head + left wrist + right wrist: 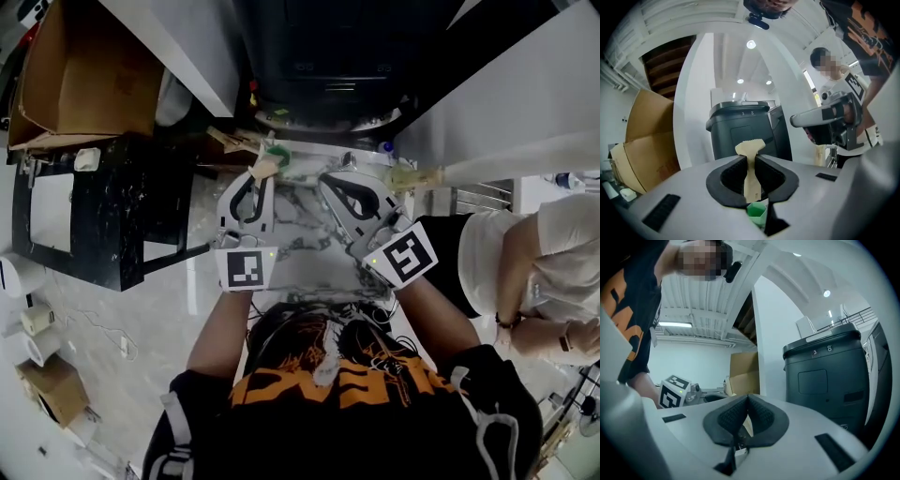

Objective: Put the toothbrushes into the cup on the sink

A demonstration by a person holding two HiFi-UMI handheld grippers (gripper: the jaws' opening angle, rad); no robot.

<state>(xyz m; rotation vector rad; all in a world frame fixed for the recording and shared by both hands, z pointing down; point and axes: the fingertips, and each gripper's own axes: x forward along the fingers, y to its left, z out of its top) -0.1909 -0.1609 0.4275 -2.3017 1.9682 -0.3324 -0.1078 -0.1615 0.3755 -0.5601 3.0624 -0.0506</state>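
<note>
small white marks on the dark bin (740,129) include an 8; the orange print on the shirt (356,386) is unreadable. the left gripper (751,160) is clamped on a beige toothbrush (750,147) at centre frame, its head poking above the pads. the right gripper (746,414) has its jaws pressed together.

1. A beige toothbrush (750,161) is held upright between the fingers (732,174) of the left gripper (253,187).
2. Its flat handle is pinched by the dark ribbed pads, and its broad head, with a serrated top edge, is seen sticking out above them.
3. A green piece (756,213) is seen just below the handle, at the base of the fingers.
4. A pale cream sliver (746,426) is seen low between the closed fingers (761,416) of the right gripper (746,399). Whether it is a second toothbrush cannot be told.
</note>
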